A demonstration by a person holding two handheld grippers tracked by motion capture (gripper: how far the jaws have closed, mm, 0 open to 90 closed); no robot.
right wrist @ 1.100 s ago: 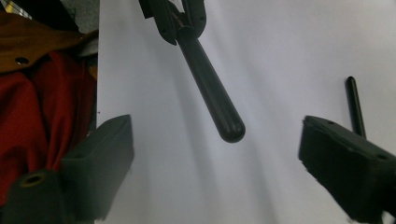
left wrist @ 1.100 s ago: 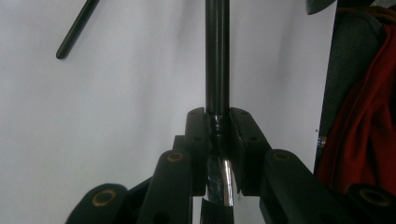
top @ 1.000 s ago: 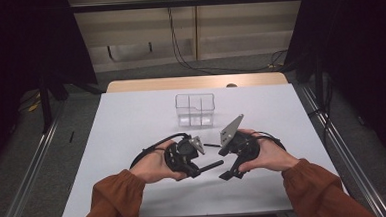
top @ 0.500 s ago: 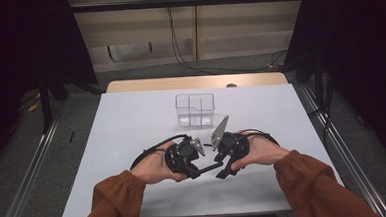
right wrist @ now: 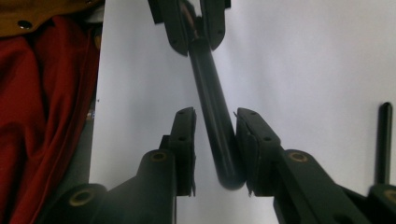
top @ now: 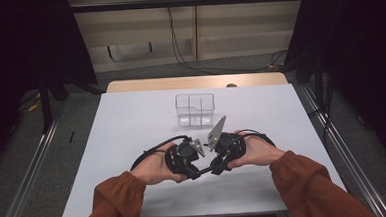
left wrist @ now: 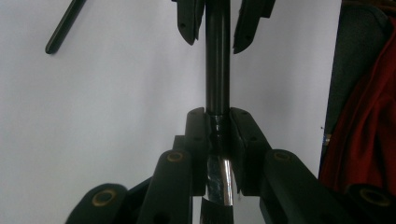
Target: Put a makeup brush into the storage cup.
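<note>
Since the earlier frames, right gripper (top: 218, 166) has swung in toward the left, its jaws just closing around the black pen's free end.

Left gripper (left wrist: 217, 135) is clamped narrow on one end of the black pen (left wrist: 217, 70), near a shiny silver band. The pen's long axis runs straight from that grip across to the right gripper, above the near middle of the white table (top: 131, 121). In the right gripper view the rounded end of the pen lies slanted between the jaws, against one pad with a gap at the other, so the grip looks not yet firm. Likely next is a pull along the axis. A second black pen (right wrist: 384, 140) lies beside; the clear compartment box (top: 195, 109) stands farther back.
</note>
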